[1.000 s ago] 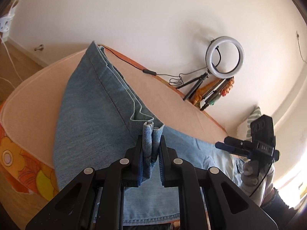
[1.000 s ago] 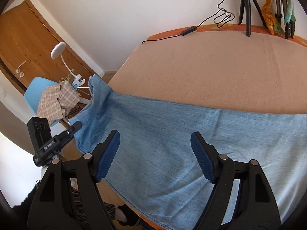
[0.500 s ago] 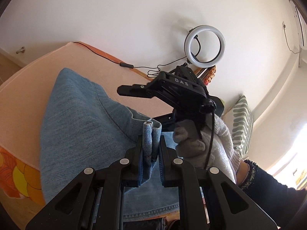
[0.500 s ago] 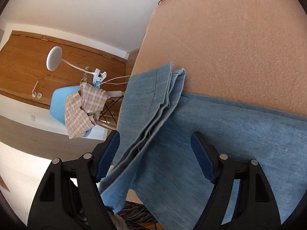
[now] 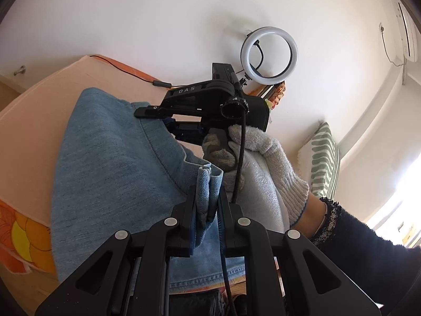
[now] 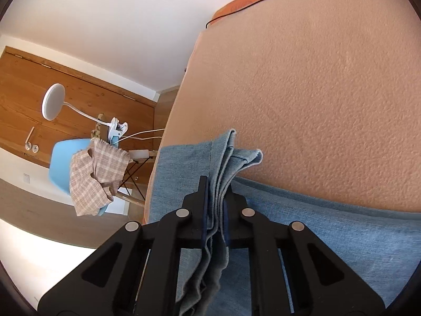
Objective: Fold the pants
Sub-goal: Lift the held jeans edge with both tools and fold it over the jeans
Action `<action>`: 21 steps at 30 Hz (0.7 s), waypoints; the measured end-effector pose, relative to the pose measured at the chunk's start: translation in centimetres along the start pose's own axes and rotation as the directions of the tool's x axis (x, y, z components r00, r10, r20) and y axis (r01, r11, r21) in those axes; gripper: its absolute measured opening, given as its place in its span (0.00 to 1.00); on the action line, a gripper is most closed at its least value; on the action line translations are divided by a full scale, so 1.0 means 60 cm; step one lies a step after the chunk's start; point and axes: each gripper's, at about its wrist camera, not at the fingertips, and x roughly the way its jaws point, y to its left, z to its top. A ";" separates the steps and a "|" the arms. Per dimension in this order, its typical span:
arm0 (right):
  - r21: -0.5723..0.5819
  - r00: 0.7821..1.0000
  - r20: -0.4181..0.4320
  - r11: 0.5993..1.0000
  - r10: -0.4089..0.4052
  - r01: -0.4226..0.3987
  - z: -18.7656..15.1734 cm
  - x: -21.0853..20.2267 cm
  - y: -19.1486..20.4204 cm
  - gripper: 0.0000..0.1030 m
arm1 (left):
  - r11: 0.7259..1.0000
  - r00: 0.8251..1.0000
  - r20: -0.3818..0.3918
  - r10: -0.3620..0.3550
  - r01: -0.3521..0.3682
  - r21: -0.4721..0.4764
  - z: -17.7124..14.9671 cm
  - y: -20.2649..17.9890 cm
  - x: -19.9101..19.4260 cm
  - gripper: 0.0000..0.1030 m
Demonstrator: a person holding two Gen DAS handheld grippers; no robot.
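Note:
Light blue denim pants [image 5: 110,158] lie on a peach-covered bed [image 6: 315,79]. My left gripper [image 5: 208,194] is shut on a bunched hem edge of the pants, holding it up off the bed. My right gripper [image 6: 217,192] is shut on several stacked layers of the pants' leg ends [image 6: 231,155], lifted above the rest of the denim [image 6: 329,231]. In the left wrist view the right gripper's black body [image 5: 200,100] and the gloved hand [image 5: 252,158] holding it sit just beyond my left gripper, over the pants.
A ring light [image 5: 269,52] on a tripod stands at the bed's far side with a black cable [image 5: 126,68]. A striped cushion [image 5: 323,158] is at right. A blue chair with a checked cloth [image 6: 97,173] and a white clip lamp [image 6: 54,105] stand beside the bed's edge.
My right gripper came across to the leg ends and closed on them; it was open before. My left gripper stayed shut on its hem and lifted the fold toward the right gripper.

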 end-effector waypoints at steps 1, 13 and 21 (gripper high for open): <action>-0.026 1.000 0.021 1.000 -0.017 0.017 0.000 -0.017 0.007 0.08 | 1.000 1.000 -0.010 -0.005 0.005 0.008 -0.003 -0.006 0.006 0.11; -0.131 0.963 0.198 0.969 -0.182 0.210 -0.013 -0.244 -0.019 0.08 | 0.982 0.980 -0.144 -0.135 0.152 0.111 -0.028 -0.132 0.094 0.11; -0.103 0.932 0.259 0.952 -0.253 0.288 -0.035 -0.372 -0.077 0.08 | 0.952 0.946 -0.218 -0.240 0.273 0.141 -0.034 -0.229 0.149 0.11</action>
